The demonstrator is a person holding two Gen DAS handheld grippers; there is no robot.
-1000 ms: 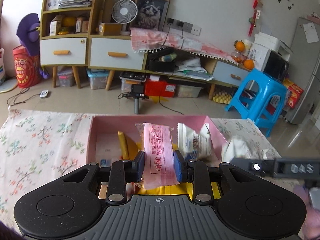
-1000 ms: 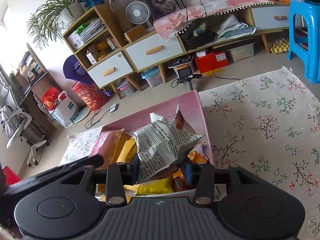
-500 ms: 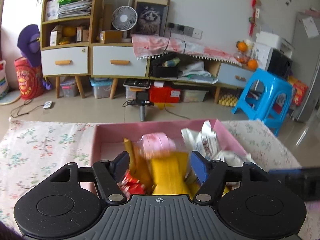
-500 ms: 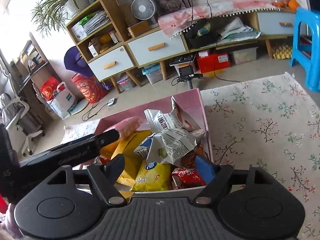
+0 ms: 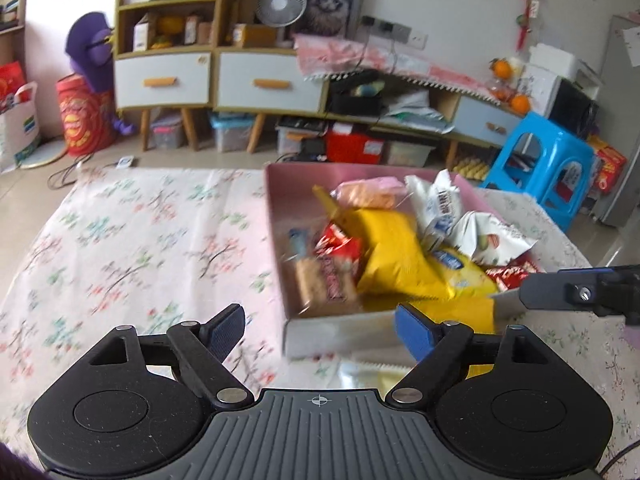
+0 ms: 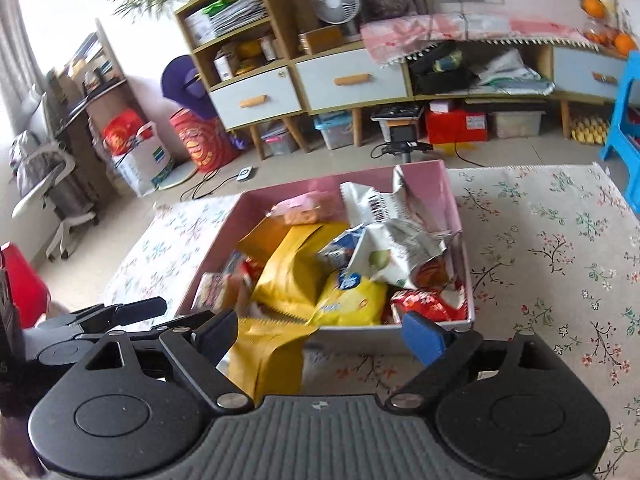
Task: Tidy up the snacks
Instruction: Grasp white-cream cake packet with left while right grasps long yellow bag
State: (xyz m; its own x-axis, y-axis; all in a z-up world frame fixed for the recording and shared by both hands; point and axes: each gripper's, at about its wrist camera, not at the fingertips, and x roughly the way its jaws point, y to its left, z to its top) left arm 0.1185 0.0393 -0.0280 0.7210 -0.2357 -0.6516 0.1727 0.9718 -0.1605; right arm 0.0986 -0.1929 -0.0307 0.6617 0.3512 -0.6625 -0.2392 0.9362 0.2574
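Left wrist view: your left tool [image 5: 319, 330] stands wide and holds nothing; its blue ribbed pads sit just short of the near wall of the pink box [image 5: 276, 240]. The box is a rigid, straight-walled rectangle with a pale outer face, resting on the tabletop [image 5: 140, 240], which is covered in soft floral cloth. Inside lie crinkled foil and plastic snacks: a large yellow bag [image 5: 404, 264], a red wrapper [image 5: 338, 242], a white printed bag [image 5: 440, 204] and a pink packet [image 5: 370, 192] toward the far wall. A flat yellow pouch [image 5: 460, 312] hangs over the near edge. Left of the box the cloth gives you broad open room. The right tool's black arm [image 5: 580, 292] enters at the right edge, near the box's front corner.

Right wrist view: your right tool [image 6: 320, 334] is also spread wide and grips nothing. The yellow pouch [image 6: 272, 354] drapes out of the box [image 6: 452, 200], its serrated edge lying between the pads, closer to the left pad. The silver-white bag [image 6: 396, 248] rests crumpled on top of the pile. Right of the box, the tabletop [image 6: 560, 260] is open floral cloth up to its far edge. The left tool [image 6: 100, 316] lies at lower left, beside the box.
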